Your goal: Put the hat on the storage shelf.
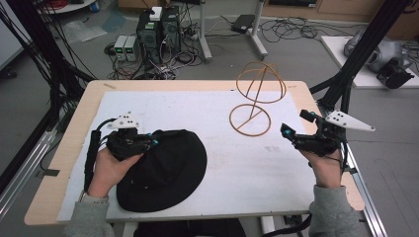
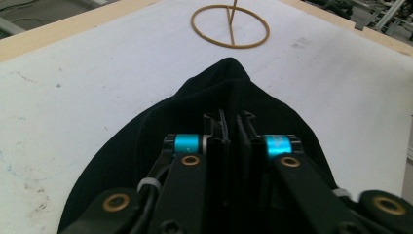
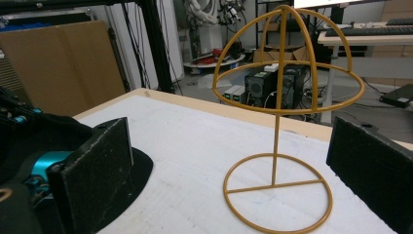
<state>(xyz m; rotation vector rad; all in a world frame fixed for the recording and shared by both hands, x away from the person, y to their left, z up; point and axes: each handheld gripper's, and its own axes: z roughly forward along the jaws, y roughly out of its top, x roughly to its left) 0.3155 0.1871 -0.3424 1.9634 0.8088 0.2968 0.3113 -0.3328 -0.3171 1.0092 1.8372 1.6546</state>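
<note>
Both left gripper (image 2: 233, 127) jaws pinch hat (image 2: 229, 92).

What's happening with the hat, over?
Left gripper shut on hat. Right gripper open, facing stand. Nothing between hat and stand.

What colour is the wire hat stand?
The wire hat stand is golden yellow all over, dome and ring base alike; the right gripper view shows it best.

High overhead, two close gripper views
</note>
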